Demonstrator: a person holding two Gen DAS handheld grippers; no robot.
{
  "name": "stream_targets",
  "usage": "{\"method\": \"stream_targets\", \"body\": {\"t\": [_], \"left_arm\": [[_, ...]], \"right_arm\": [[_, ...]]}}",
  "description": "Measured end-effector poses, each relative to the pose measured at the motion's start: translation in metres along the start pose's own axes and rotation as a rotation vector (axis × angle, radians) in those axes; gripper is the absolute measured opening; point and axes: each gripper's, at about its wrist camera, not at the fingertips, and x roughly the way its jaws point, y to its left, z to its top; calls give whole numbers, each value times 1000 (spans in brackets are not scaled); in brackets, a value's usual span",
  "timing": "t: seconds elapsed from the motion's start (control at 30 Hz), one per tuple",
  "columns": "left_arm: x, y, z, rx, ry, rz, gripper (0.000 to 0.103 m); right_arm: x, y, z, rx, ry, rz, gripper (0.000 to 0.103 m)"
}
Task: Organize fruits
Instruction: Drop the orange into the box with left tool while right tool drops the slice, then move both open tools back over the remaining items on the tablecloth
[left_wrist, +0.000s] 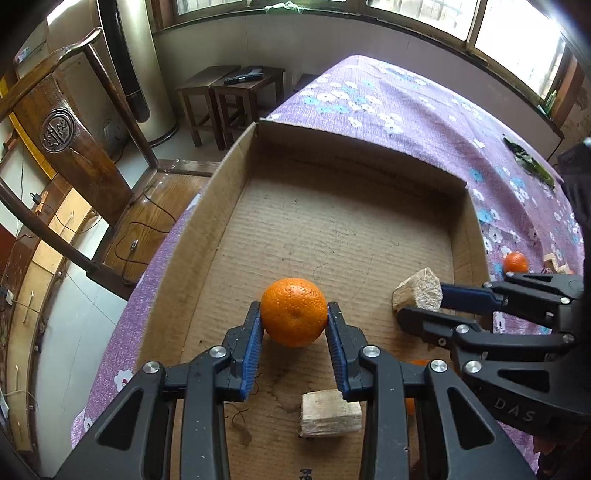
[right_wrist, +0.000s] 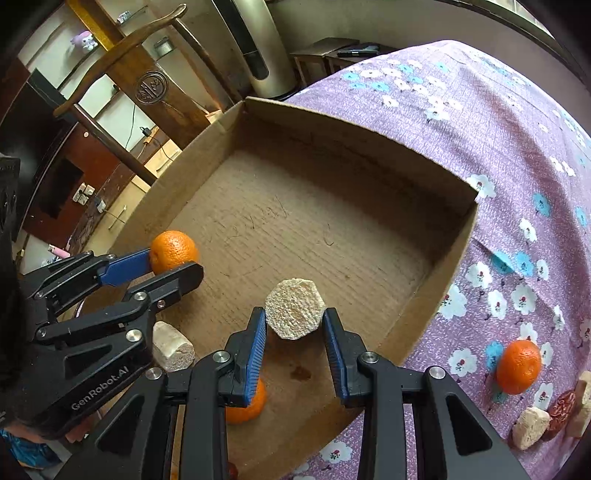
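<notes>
My left gripper (left_wrist: 294, 314) is shut on an orange (left_wrist: 294, 312) and holds it above the floor of a cardboard box (left_wrist: 332, 221). My right gripper (right_wrist: 294, 321) is shut on a pale rough chunk (right_wrist: 294, 308), also over the box (right_wrist: 369, 155). Each gripper shows in the other's view: the right one with the chunk (left_wrist: 419, 295), the left one with the orange (right_wrist: 173, 252). On the box floor lie a pale block (left_wrist: 330, 412), seen too in the right wrist view (right_wrist: 171, 346), and another orange (right_wrist: 245, 404), partly hidden by my fingers.
The box sits on a table with a purple flowered cloth (right_wrist: 498, 147). On the cloth right of the box lie an orange (right_wrist: 518, 366), pale chunks (right_wrist: 528, 428) and a dark red fruit (right_wrist: 561, 410). A wooden chair (left_wrist: 74, 147) stands left of the table; green leaves (left_wrist: 532, 164) lie far right.
</notes>
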Motion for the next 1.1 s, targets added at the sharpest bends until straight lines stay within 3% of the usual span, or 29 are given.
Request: {"method": "stream_targets", "body": {"t": [0.13, 0.23, 0.37, 0.43, 0.5, 0.67, 0.8, 1.1], "left_arm": [[3, -7, 0, 43, 2, 39, 33], [4, -8, 0, 44, 5, 44, 35], [0, -5, -1, 25, -5, 51, 61], [-9, -4, -1, 20, -27, 59, 65], [-20, -6, 0, 23, -57, 65, 82], [-52, -16, 3, 52, -138, 61, 84], [-72, -34, 2, 68, -177, 10, 88], [-77, -86, -17, 128, -141, -78, 90]], "right_arm": [[-7, -2, -2, 23, -8, 23, 35], [-22, -8, -7, 47, -43, 41, 46], [-47, -13, -19, 67, -91, 41, 52], [-61, -16, -25, 69, -110, 31, 53], [-74, -20, -31, 86, -132, 28, 57], [-96, -27, -45, 107, -165, 14, 58], [-110, -34, -60, 126, -186, 1, 58], [-132, -69, -111, 207, -174, -66, 63]]}}
